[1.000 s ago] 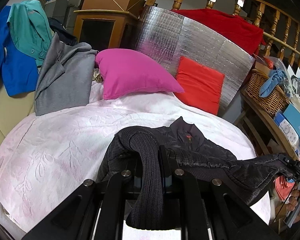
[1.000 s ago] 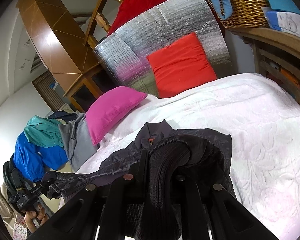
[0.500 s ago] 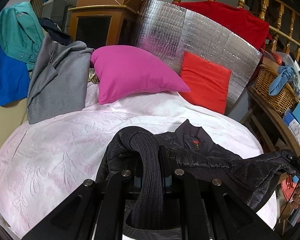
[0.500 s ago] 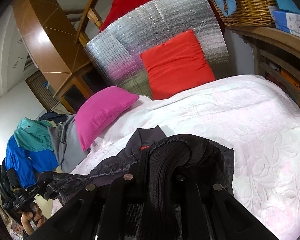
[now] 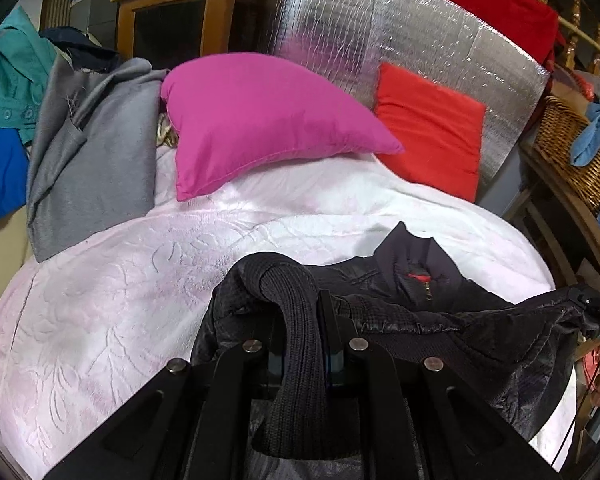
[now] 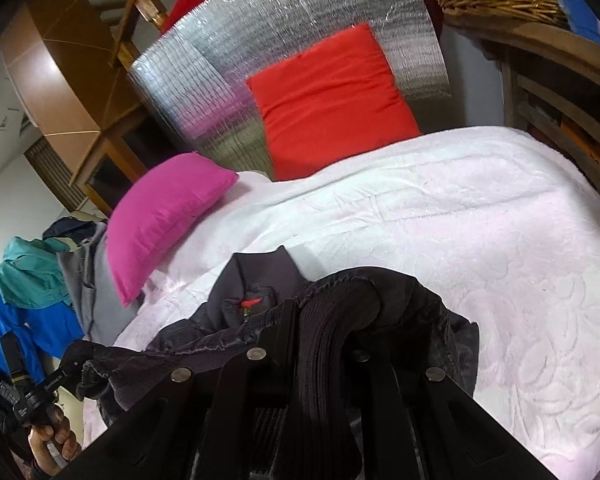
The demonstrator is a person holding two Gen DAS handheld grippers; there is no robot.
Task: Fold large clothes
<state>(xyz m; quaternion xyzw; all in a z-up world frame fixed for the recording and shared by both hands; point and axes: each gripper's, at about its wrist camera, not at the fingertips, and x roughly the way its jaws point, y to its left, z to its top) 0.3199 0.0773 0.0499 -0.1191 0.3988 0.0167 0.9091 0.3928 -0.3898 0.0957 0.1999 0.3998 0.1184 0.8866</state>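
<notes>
A black quilted jacket [image 5: 440, 312] with a red zipper tab lies on the pale pink bedspread [image 5: 112, 312], collar toward the pillows. My left gripper [image 5: 302, 320] is shut on a ribbed knit cuff of the jacket, held above the bed. My right gripper [image 6: 324, 336] is shut on the other ribbed cuff [image 6: 340, 320]. The jacket [image 6: 260, 292] hangs stretched between the two grippers. The right gripper also shows at the right edge of the left wrist view [image 5: 596, 312]; the left gripper shows at the lower left of the right wrist view [image 6: 60, 376].
A magenta pillow [image 5: 260, 120] and a red pillow [image 5: 432, 128] lean on a silver foil panel [image 5: 420, 32] at the bed's head. Grey, teal and blue clothes [image 5: 88, 152] hang at the left. A wicker basket [image 5: 580, 152] sits on a wooden shelf at the right.
Both grippers have moved forward toward the pillows, carrying the cuffs; the jacket's body and collar have slid further up the bed.
</notes>
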